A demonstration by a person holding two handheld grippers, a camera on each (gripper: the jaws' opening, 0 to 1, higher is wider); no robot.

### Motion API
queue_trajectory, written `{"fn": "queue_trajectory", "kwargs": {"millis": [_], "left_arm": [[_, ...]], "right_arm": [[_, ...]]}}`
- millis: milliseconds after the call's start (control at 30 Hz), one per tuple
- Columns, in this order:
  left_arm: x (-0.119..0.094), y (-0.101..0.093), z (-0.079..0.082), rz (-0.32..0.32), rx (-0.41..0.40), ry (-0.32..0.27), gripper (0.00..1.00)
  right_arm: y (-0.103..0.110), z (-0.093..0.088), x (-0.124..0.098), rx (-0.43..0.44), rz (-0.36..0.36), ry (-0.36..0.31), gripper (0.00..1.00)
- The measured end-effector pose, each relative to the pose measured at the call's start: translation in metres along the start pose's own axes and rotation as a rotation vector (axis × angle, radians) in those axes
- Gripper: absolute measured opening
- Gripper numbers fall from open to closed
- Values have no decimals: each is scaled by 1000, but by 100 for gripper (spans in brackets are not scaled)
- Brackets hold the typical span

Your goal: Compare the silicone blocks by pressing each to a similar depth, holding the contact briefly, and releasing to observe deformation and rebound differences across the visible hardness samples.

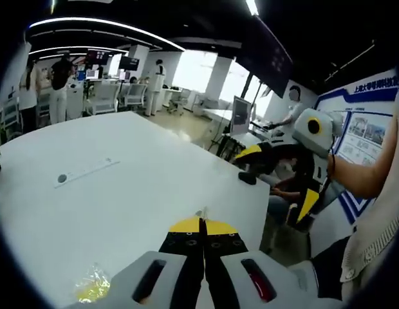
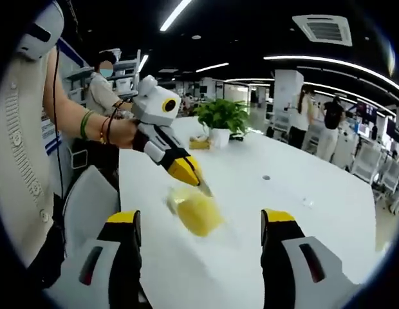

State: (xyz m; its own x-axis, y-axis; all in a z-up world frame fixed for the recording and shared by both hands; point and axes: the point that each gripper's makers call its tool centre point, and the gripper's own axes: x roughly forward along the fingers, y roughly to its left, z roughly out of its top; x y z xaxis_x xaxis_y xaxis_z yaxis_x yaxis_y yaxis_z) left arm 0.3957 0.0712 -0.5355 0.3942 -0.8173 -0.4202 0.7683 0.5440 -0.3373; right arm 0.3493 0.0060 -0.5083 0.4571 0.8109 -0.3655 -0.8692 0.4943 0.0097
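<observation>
Above the white table (image 2: 302, 219), the left gripper (image 2: 198, 181) (jaws pressed together, gripping nothing) hung over a blurred yellow silicone block (image 2: 195, 211), the right gripper (image 2: 201, 232) wide open.

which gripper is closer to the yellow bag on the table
Left. In the right gripper view the left gripper has its shut tips right at the yellow bag's top edge; whether they touch is unclear. The right gripper is open, the bag lying ahead between its jaws.

An open-plan office: white table (image 1: 122, 193), desk chairs (image 1: 103, 98), monitors (image 1: 241, 114), potted plant (image 2: 222, 119).
</observation>
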Motion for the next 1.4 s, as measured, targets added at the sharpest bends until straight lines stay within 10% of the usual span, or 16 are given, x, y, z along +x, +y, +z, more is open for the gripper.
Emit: {"fn": "queue_trajectory", "kwargs": {"millis": [367,867,1400], "left_arm": [[33,14,-21,10,-200,-41,0],[33,107,-53,309,-407,-122,0],[52,148,-92,407,-584,-111,0]], "right_arm": [[-9,-15,-16,76,-28,-13,70],[-27,-21,-24,155,-42,-69,65],[-40,-42,-28,203,-59,-42,63]]}}
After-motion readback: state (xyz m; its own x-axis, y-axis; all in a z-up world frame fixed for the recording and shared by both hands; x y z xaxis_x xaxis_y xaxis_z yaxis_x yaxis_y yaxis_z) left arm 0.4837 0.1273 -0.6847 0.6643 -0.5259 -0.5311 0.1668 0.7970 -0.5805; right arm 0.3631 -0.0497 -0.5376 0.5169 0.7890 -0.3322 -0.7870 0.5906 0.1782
